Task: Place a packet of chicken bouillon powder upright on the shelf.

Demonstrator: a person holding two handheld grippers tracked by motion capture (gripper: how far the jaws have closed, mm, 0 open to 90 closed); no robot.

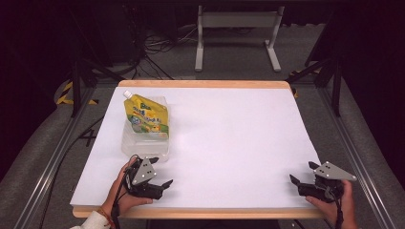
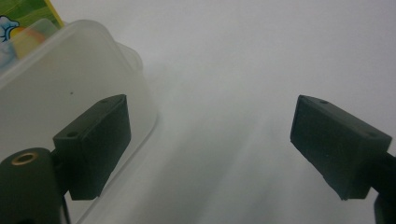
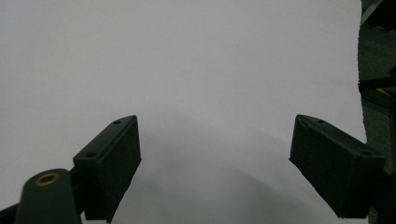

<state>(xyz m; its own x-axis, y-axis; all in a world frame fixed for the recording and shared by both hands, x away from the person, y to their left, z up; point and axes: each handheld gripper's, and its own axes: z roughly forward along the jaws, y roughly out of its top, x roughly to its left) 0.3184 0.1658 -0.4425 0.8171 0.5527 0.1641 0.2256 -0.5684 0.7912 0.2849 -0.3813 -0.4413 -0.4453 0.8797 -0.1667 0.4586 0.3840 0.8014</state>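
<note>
Overhead, the high view takes in a wooden-edged table (image 1: 200,84) covered by a white sheet, standing on grey carpet with a white metal frame (image 1: 237,33) and loose cables behind it. A clear plastic container (image 1: 143,143) sits near the table's left side, and a yellow spouted pouch (image 1: 147,116) with a white cap lies tilted on top of it. The left gripper (image 1: 160,171), held in a hand (image 1: 125,194) at the near edge, rests just beside the container's near end with its jaws spread and empty. The right gripper (image 1: 302,172) lies at the near right corner, well apart from the container, its jaws also spread around nothing.

Closer in, the left gripper view shows what the high view cannot: the container's (image 2: 56,88) frosted, rounded wall right by one matte black jaw, a corner of the pouch's (image 2: 28,18) green and yellow print showing above it.

The right gripper view shows the two blocky black jaws wide apart over plain white sheet, with dark floor (image 3: 376,70) past its edge.
</note>
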